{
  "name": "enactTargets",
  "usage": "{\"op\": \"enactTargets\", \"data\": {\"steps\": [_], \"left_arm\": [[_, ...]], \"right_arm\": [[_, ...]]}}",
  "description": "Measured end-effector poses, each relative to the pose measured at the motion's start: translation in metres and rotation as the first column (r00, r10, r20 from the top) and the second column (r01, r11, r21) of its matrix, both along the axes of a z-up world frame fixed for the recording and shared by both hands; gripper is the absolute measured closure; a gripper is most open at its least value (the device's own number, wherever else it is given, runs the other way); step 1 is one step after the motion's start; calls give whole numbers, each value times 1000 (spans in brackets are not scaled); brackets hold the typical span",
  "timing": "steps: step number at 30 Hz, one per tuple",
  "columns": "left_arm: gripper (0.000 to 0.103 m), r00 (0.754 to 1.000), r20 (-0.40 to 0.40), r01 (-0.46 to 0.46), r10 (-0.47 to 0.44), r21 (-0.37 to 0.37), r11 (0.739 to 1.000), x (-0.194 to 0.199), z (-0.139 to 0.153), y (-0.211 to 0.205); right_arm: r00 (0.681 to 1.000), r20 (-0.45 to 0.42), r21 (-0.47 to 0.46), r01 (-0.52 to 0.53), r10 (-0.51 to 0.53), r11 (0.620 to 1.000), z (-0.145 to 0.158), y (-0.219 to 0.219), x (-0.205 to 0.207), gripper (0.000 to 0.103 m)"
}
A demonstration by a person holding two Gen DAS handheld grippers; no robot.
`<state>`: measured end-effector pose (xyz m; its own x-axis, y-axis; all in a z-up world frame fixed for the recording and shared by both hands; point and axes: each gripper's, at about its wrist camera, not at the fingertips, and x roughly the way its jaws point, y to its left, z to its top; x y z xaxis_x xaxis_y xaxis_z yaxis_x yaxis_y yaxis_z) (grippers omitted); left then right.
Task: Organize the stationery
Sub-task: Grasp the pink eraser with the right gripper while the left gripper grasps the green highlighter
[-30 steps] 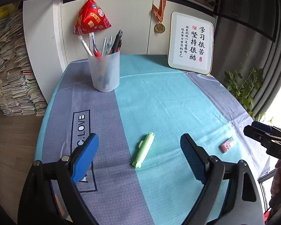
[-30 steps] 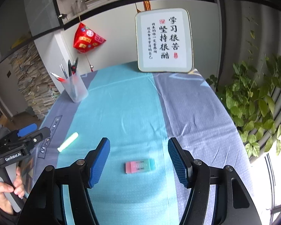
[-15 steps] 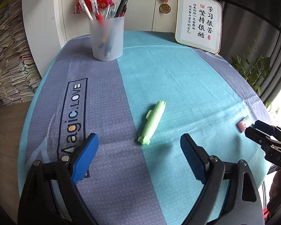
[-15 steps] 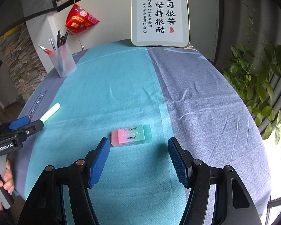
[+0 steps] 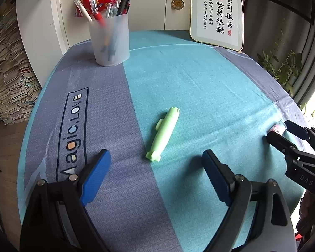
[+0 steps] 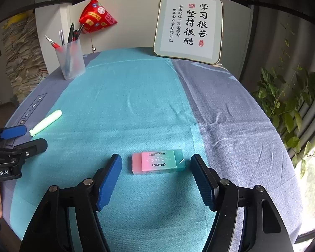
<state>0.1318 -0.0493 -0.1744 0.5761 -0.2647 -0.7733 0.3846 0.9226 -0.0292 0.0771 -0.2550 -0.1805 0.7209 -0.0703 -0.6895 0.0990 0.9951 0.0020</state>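
Both pairs of jaws are held spread wide, with nothing gripped between them. The left gripper (image 5: 156, 168) is poised low over a round table (image 5: 210, 79), and a light green highlighter (image 5: 164, 134) is seen lying flat just ahead of its blue fingertips (image 5: 95, 175), set at a slant across the seam where the grey band of the tablecloth (image 6: 136, 96) meets the teal band. The right gripper (image 6: 156, 176) is positioned near the table's right side, and a pink-and-green eraser (image 6: 158, 161) in a printed sleeve is framed between its pads, flat on the teal cloth and untouched on either side.

At the far left of the table a frosted pen cup (image 5: 109, 41) is stood upright, filled with pens (image 5: 124, 2). A framed calligraphy board (image 6: 189, 26) is propped at the back edge against a white cabinet (image 5: 44, 27). A red pyramid-shaped ornament (image 6: 96, 16) is hung from above, and a medal (image 5: 177, 3) on a striped ribbon is hung beside the board. Tall stacks of paper (image 5: 6, 79) are piled on the floor to the left, and a leafy green plant (image 6: 283, 100) is seen at the right beside a grey curtain (image 6: 287, 48). White lettering is printed on the grey band.
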Motion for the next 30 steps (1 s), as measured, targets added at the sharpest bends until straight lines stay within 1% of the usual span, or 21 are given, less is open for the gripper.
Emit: {"op": "enactTargets", "data": {"steps": [1, 2, 3, 8, 13, 16, 19, 22, 23, 24, 25, 27, 28, 29, 30], "left_arm": [[15, 1000, 1, 0, 0, 6, 1000, 1, 0, -1], [15, 1000, 2, 1, -1, 17, 1000, 2, 0, -3], [15, 1000, 4, 3, -3, 27, 1000, 2, 0, -4], [15, 1000, 8, 21, -21, 23, 1000, 3, 0, -6], [15, 999, 9, 53, -53, -8, 999, 2, 0, -8], [16, 997, 9, 78, -78, -20, 997, 5, 1, -11], [16, 996, 2, 88, -88, -14, 996, 10, 1, -13], [18, 995, 2, 99, -99, 12, 995, 9, 1, -16], [24, 994, 10, 107, -107, 19, 994, 7, 1, -16], [33, 993, 13, 116, -116, 16, 993, 5, 2, -16], [39, 992, 14, 122, -122, 10, 993, 4, 3, -16], [65, 991, 7, 130, -130, -3, 992, 4, 5, -15], [71, 991, 0, 133, -133, -20, 991, 4, 6, -14], [81, 991, -6, 132, -132, -31, 991, 5, 6, -12], [90, 992, -5, 127, -127, -26, 992, 6, 6, -12]], "right_arm": [[1000, 8, 0, 6, -6, 1000, 0, 0, -1, 34], [1000, 18, -3, 15, -15, 1000, 0, 0, -3, 42], [999, 30, 0, 18, -18, 1000, 1, -1, -6, 53], [998, 53, 13, 14, -14, 1000, 0, -2, -11, 53], [998, 51, 92, 22, -26, 995, 2, -10, -26, 53], [998, 49, 122, 40, -46, 992, 2, -15, -38, 53], [997, 48, 151, 47, -55, 987, 2, -19, -44, 53], [998, 44, 168, 47, -55, 985, 3, -23, -46, 53], [998, 43, 171, 46, -54, 984, 3, -24, -47, 53], [998, 43, 177, 46, -55, 983, 3, -25, -47, 53], [997, 45, 183, 48, -57, 982, 3, -27, -48, 53], [998, 40, 198, 49, -58, 979, 3, -29, -47, 53], [997, 42, 205, 48, -58, 978, 3, -30, -47, 53], [997, 42, 208, 49, -59, 977, 3, -30, -47, 53], [997, 42, 210, 48, -58, 977, 3, -30, -48, 53]]}}
